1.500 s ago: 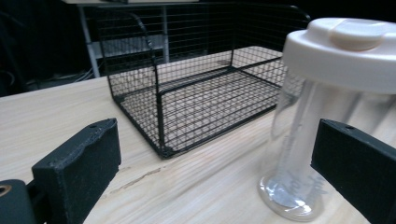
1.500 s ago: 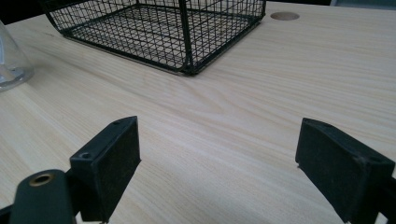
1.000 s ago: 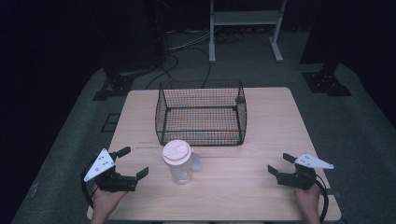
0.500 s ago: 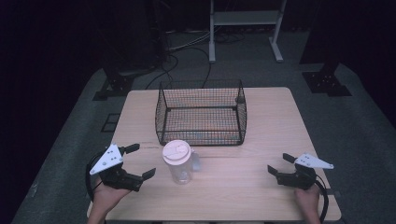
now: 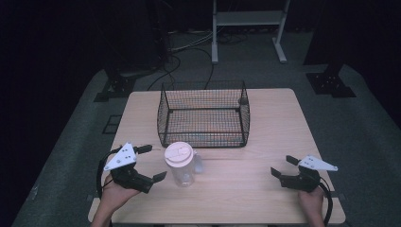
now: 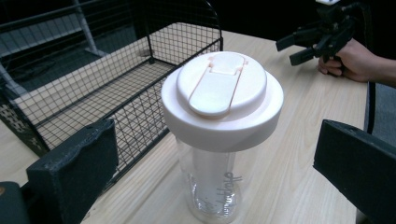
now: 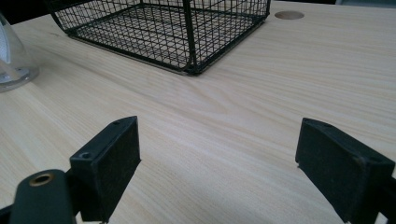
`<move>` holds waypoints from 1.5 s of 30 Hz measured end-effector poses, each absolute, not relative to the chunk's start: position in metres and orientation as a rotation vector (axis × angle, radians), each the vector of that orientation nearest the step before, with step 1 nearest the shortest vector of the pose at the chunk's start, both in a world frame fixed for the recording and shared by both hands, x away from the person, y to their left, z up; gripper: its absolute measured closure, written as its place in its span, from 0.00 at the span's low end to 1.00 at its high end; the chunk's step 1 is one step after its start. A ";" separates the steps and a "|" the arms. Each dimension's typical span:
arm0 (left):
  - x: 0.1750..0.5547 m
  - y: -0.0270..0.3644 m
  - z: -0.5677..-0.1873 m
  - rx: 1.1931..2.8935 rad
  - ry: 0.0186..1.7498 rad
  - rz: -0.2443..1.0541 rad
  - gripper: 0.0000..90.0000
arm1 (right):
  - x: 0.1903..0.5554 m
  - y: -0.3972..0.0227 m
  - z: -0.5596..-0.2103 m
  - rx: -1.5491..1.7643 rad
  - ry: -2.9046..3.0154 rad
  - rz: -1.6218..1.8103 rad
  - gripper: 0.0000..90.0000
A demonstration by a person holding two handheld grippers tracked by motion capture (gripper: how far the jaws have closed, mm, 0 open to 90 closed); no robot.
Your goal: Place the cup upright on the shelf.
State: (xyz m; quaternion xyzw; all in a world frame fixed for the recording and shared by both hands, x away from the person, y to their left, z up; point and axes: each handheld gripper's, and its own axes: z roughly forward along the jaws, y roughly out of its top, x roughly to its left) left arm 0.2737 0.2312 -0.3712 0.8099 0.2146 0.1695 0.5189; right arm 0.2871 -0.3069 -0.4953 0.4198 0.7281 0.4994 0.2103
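A clear plastic bottle (image 5: 179, 165) with a wide white flip lid (image 6: 222, 93) stands upright on the wooden table (image 5: 274, 123), just in front of a black wire basket (image 5: 203, 113). My left gripper (image 5: 155, 162) is open at the bottle's left, its jaws spread wider than the bottle and not touching it. In the left gripper view the bottle (image 6: 215, 186) stands between and just beyond my open left gripper (image 6: 217, 172). My right gripper (image 5: 282, 165) hovers open over bare wood at the table's right front. Nothing sits between the jaws of the right gripper (image 7: 219, 154).
The wire basket (image 7: 177, 28) looks empty and has its open top facing up. A round hole (image 7: 289, 15) sits in the tabletop beyond it. The bottle's base (image 7: 14, 60) shows at the far left of the right gripper view. Bare wood lies between bottle and right gripper.
My left gripper has moved right and forward, closing in on the bottle with its jaws still apart. The right gripper and the bottle have stayed put.
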 end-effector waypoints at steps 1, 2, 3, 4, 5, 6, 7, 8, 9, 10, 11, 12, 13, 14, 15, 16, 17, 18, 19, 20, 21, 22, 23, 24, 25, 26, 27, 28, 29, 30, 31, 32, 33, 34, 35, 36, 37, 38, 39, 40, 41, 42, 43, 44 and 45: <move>0.274 0.230 -0.371 1.948 0.511 0.406 0.00 | 0.287 -0.307 -0.495 1.166 2.025 1.389 0.14; 0.275 0.229 -0.371 1.954 0.508 0.404 0.00 | 0.287 -0.307 -0.495 1.166 2.025 1.389 0.14; 0.276 0.228 -0.371 1.961 0.507 0.400 0.00 | 0.287 -0.307 -0.495 1.167 2.025 1.389 0.14; 0.278 0.226 -0.371 1.961 0.504 0.394 0.00 | 0.287 -0.307 -0.495 1.167 2.024 1.389 0.14; 0.279 0.225 -0.372 1.967 0.500 0.392 0.00 | 0.287 -0.307 -0.495 1.167 2.024 1.389 0.14; 0.280 0.223 -0.372 1.975 0.498 0.387 0.00 | 0.287 -0.307 -0.495 1.167 2.024 1.390 0.14; 0.281 0.221 -0.372 1.981 0.496 0.385 0.00 | 0.287 -0.307 -0.495 1.166 2.024 1.390 0.14; 0.282 0.220 -0.372 1.984 0.493 0.383 0.00 | 0.287 -0.307 -0.495 1.166 2.024 1.391 0.14; 0.283 0.218 -0.373 1.989 0.492 0.381 0.00 | 0.287 -0.307 -0.495 1.167 2.024 1.391 0.14; 0.284 0.217 -0.373 1.998 0.490 0.378 0.00 | 0.287 -0.307 -0.495 1.166 2.025 1.391 0.14; 0.284 0.216 -0.374 2.000 0.487 0.374 0.00 | 0.287 -0.307 -0.495 1.167 2.025 1.391 0.14; 0.286 0.215 -0.374 2.005 0.485 0.372 0.00 | 0.287 -0.307 -0.495 1.168 2.025 1.391 0.14; 0.286 0.214 -0.374 2.008 0.487 0.367 0.00 | 0.287 -0.307 -0.495 1.168 2.027 1.392 0.14; 0.287 0.213 -0.375 2.012 0.488 0.365 0.00 | 0.287 -0.307 -0.495 1.168 2.027 1.393 0.14; 0.288 0.213 -0.375 2.015 0.490 0.358 0.00 | 0.287 -0.307 -0.495 1.168 2.027 1.393 0.14; 0.289 0.212 -0.376 2.015 0.492 0.356 0.00 | 0.288 -0.307 -0.495 1.168 2.029 1.394 0.14; 0.290 0.212 -0.376 2.023 0.490 0.357 0.00 | 0.288 -0.307 -0.495 1.167 2.030 1.394 0.14; 0.291 0.210 -0.376 2.027 0.493 0.352 0.00 | 0.288 -0.307 -0.495 1.167 2.031 1.394 0.14; 0.292 0.210 -0.376 2.029 0.490 0.349 0.00 | 0.288 -0.307 -0.495 1.167 2.031 1.394 0.14; 0.292 0.210 -0.376 2.029 0.490 0.349 0.00 | 0.288 -0.307 -0.495 1.166 2.032 1.394 0.14; 0.292 0.209 -0.376 2.032 0.489 0.351 0.00 | 0.288 -0.307 -0.495 1.166 2.032 1.394 0.14; 0.293 0.208 -0.376 2.034 0.487 0.346 0.00 | 0.288 -0.307 -0.495 1.164 2.032 1.396 0.14; 0.293 0.207 -0.376 2.038 0.486 0.344 0.00 | 0.288 -0.307 -0.495 1.164 2.032 1.396 0.14; 0.294 0.206 -0.377 2.039 0.487 0.341 0.00 | 0.288 -0.307 -0.495 1.163 2.033 1.397 0.14; 0.294 0.205 -0.377 2.046 0.483 0.337 0.00 | 0.288 -0.307 -0.495 1.163 2.033 1.397 0.14; 0.295 0.204 -0.377 2.047 0.484 0.334 0.00 | 0.288 -0.307 -0.495 1.163 2.033 1.397 0.14; 0.295 0.204 -0.378 2.052 0.482 0.331 0.00 | 0.288 -0.307 -0.495 1.163 2.033 1.398 0.14; 0.295 0.203 -0.378 2.055 0.484 0.328 0.00 | 0.288 -0.307 -0.495 1.162 2.034 1.398 0.14; 0.296 0.202 -0.378 2.057 0.481 0.326 0.00 | 0.288 -0.307 -0.495 1.161 2.035 1.399 0.14; 0.297 0.202 -0.378 2.058 0.481 0.325 0.00 | 0.288 -0.307 -0.495 1.161 2.035 1.399 0.14; 0.297 0.201 -0.378 2.058 0.481 0.324 0.00 | 0.288 -0.307 -0.495 1.161 2.035 1.400 0.14; 0.298 0.200 -0.378 2.060 0.481 0.323 0.00 | 0.288 -0.307 -0.495 1.161 2.035 1.400 0.14; 0.298 0.200 -0.379 2.061 0.480 0.320 0.00 | 0.288 -0.307 -0.495 1.161 2.035 1.401 0.14; 0.299 0.199 -0.379 2.062 0.482 0.317 0.00 | 0.288 -0.307 -0.495 1.161 2.036 1.402 0.14; 0.299 0.198 -0.379 2.065 0.480 0.315 0.00 | 0.288 -0.307 -0.495 1.161 2.036 1.402 0.14; 0.300 0.197 -0.379 2.070 0.479 0.317 0.00 | 0.288 -0.307 -0.495 1.160 2.036 1.403 0.14; 0.300 0.196 -0.380 2.075 0.478 0.316 0.00 | 0.288 -0.307 -0.495 1.160 2.036 1.403 0.14; 0.300 0.195 -0.380 2.073 0.482 0.311 0.00 | 0.288 -0.307 -0.495 1.160 2.037 1.403 0.14; 0.301 0.195 -0.380 2.078 0.477 0.312 0.00 | 0.288 -0.307 -0.495 1.160 2.037 1.403 0.14; 0.302 0.194 -0.381 2.080 0.479 0.311 0.00 | 0.288 -0.307 -0.495 1.159 2.037 1.404 0.14; 0.302 0.193 -0.381 2.082 0.477 0.309 0.00 | 0.288 -0.307 -0.495 1.159 2.037 1.404 0.14; 0.303 0.192 -0.382 2.084 0.478 0.306 0.00 | 0.288 -0.307 -0.495 1.159 2.037 1.404 0.14; 0.304 0.192 -0.382 2.089 0.477 0.307 0.00 | 0.288 -0.307 -0.495 1.157 2.037 1.404 0.14; 0.305 0.190 -0.382 2.091 0.478 0.304 0.00 | 0.288 -0.307 -0.495 1.157 2.038 1.404 0.14; 0.306 0.188 -0.382 2.092 0.476 0.300 0.00 | 0.288 -0.307 -0.495 1.157 2.038 1.404 0.14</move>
